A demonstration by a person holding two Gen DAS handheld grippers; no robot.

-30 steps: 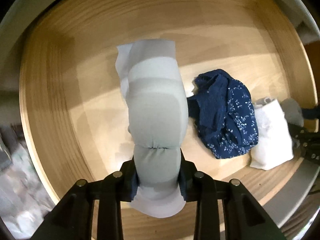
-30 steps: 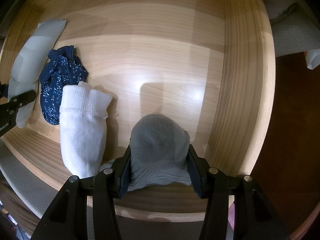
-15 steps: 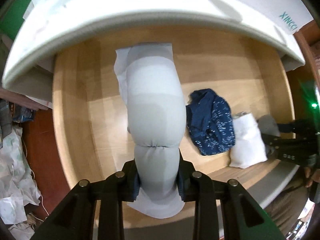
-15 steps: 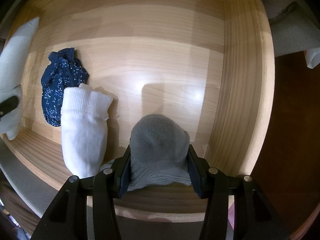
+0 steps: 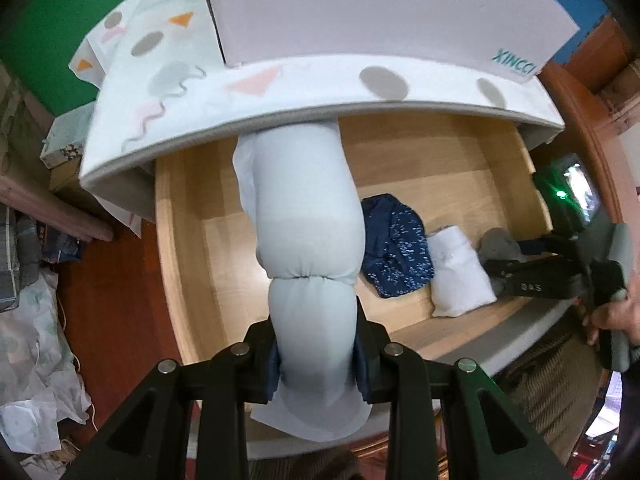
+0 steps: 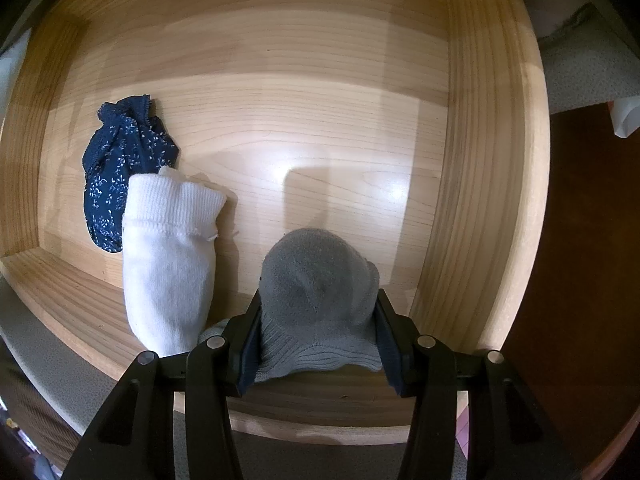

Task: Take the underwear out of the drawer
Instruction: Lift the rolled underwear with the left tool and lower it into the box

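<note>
Left wrist view: left gripper (image 5: pixel 316 354) is clamped on pale grey underwear (image 5: pixel 308 216), hanging above the wooden drawer (image 5: pixel 180 240). Right gripper (image 6: pixel 318 344) squeezes a grey sock (image 6: pixel 316 280) inside; white sock (image 6: pixel 168 256), navy underwear (image 6: pixel 120 168) lie further off.

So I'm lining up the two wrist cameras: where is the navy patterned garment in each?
Left wrist: navy patterned garment right of centre on the drawer floor, just right of the held pale grey roll.
Right wrist: far left, behind the white sock's cuff.
Shared landmark: white sock, lying directly beside it.
</note>
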